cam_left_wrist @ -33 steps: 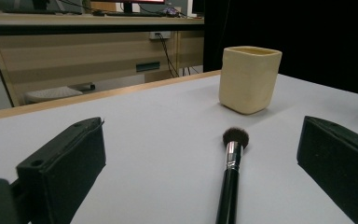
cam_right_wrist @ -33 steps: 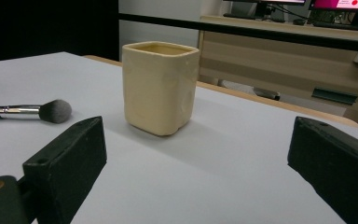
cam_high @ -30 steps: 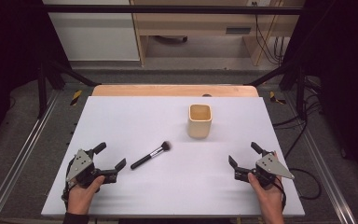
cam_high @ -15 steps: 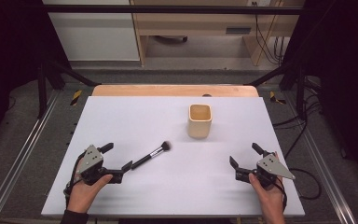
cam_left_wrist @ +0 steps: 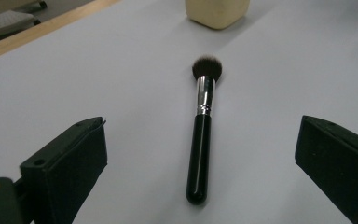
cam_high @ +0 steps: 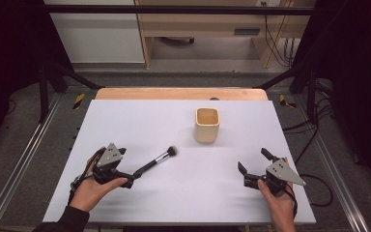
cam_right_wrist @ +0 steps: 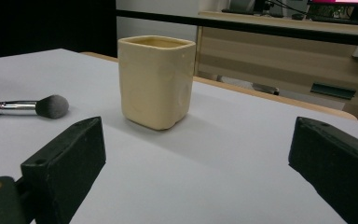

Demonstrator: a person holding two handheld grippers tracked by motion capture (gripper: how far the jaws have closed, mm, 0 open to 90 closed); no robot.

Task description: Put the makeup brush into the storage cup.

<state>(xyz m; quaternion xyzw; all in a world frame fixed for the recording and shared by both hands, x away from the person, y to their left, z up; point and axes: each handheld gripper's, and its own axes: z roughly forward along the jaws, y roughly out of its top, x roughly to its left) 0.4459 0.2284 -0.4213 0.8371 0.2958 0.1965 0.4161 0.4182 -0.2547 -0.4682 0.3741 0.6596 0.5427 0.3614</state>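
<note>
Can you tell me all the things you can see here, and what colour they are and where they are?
makeup brush: one, black handle, silver band, dark bristles, lying flat on the table's left half, handle end between the left gripper's open jaws.
cup: one, pale yellow, squarish, upright right of centre toward the far side, beyond the brush tip.
table: one, white top with a wooden strip along the far edge.
left gripper: one, black with a grey plate, near-left of the table, jaws open.
right gripper: one, black with a grey plate, near-right of the table, jaws open, holding nothing.
hands: two, one holding each gripper.
</note>
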